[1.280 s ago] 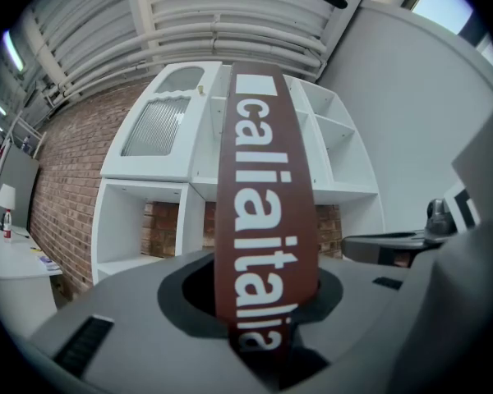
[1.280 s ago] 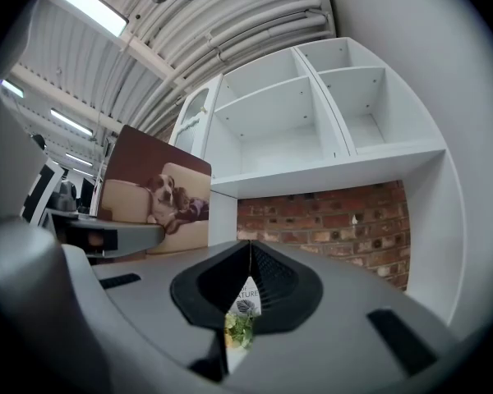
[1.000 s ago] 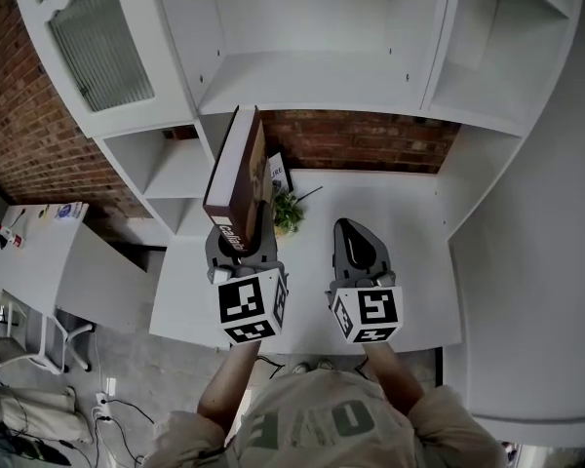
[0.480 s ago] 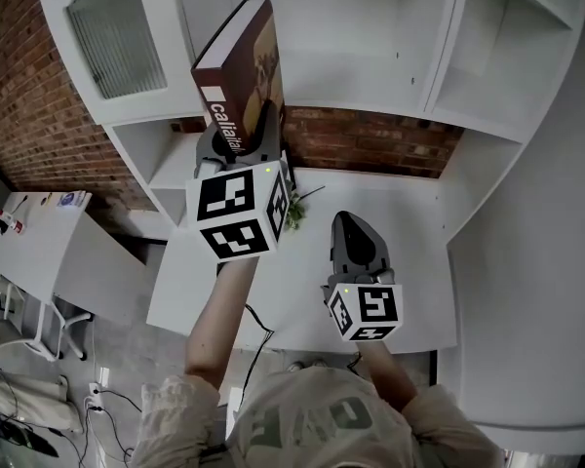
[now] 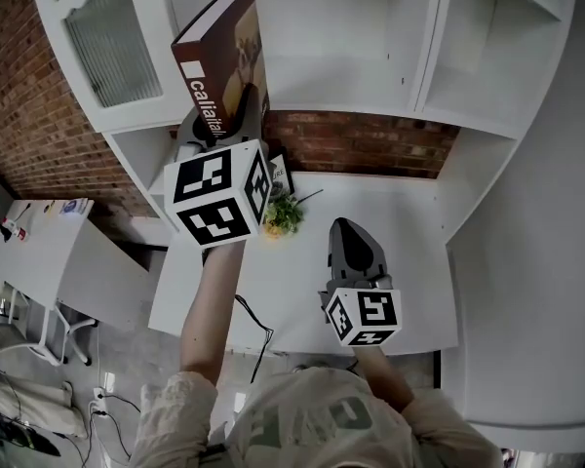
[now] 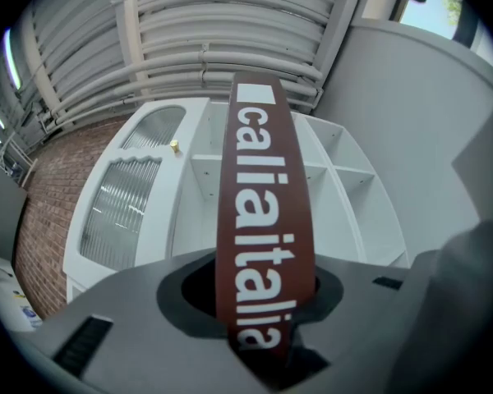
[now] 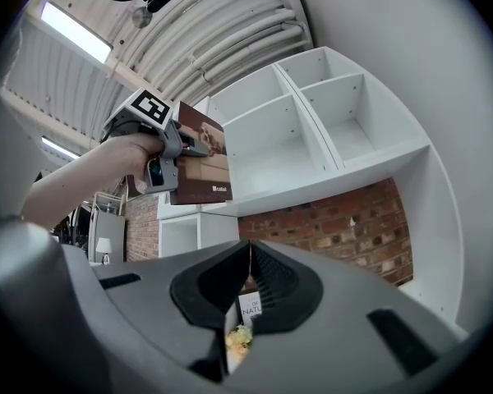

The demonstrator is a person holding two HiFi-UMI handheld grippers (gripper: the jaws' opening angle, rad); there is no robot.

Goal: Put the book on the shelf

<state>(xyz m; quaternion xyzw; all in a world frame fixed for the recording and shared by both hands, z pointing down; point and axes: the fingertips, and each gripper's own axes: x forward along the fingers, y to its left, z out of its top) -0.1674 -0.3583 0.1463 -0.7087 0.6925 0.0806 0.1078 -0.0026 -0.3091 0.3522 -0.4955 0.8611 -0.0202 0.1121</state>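
One book (image 5: 217, 61), clamped by the left hand-held gripper (image 5: 213, 130), hangs before the white shelf (image 5: 322, 86). The right hand-held gripper (image 5: 357, 252) sits closed and empty. Best keep the book upright, clear the shelf's front edge, seat its bottom edge, then release.

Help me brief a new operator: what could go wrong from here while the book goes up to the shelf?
1. The left claw grips the book only at its lower end, so it may tilt or slip.
2. The book is up near the glass door and might bump it before reaching the shelf.
3. If dropped, it could hit the plant below.
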